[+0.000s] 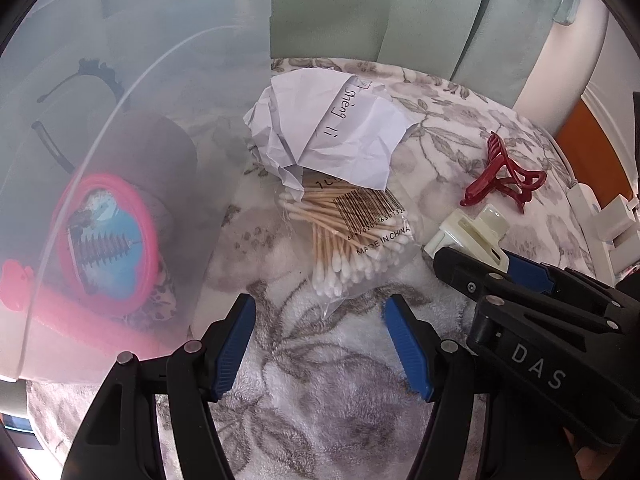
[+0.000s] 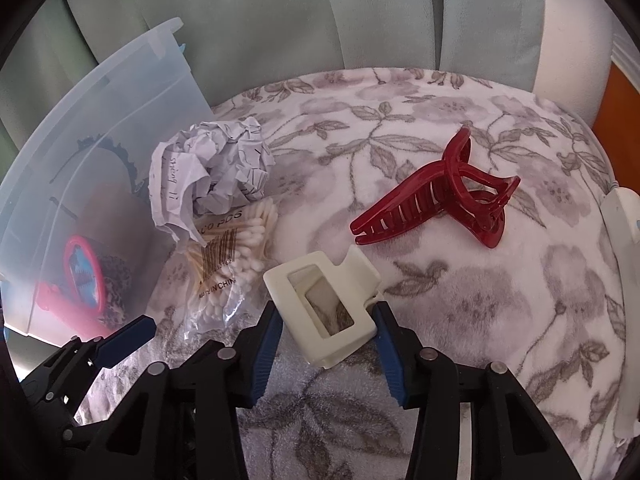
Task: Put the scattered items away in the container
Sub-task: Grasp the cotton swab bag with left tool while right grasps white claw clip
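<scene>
The right gripper [image 2: 326,332] was nearest, and its jaws stood on both sides of the cream hair clip [image 2: 324,304]. The blue pads seemed to touch the two long sides of the clip, so I judge the jaws were clamped on it, while the clip was not yet lifted from the blanket [image 2: 460,320]. This clip has a flat frame with straight sides, and probably for this reason it was taken across its narrow width. The left gripper [image 1: 320,340] hung over bare blanket with its jaws apart and nothing between them; it pointed toward the bag of cotton swabs [image 1: 352,236], maybe to be ready for it.

Just behind the bag, and partly lying on it, was the crumpled paper [image 1: 320,128]. Both rested close against the wall of the clear plastic box [image 1: 120,160], which stood to the left. Inside the box a pink mirror [image 1: 104,236] and a black headband [image 1: 84,80] were already visible through the wall.

Further to the right lay the red hair clip [image 2: 440,196], well apart from the other things, with free blanket around it. The way from the cream clip to the box was crossed by the bag and the paper, so in my judgement the clip had to go up over them and over the rim. Behind everything hung a green curtain [image 2: 280,20].
</scene>
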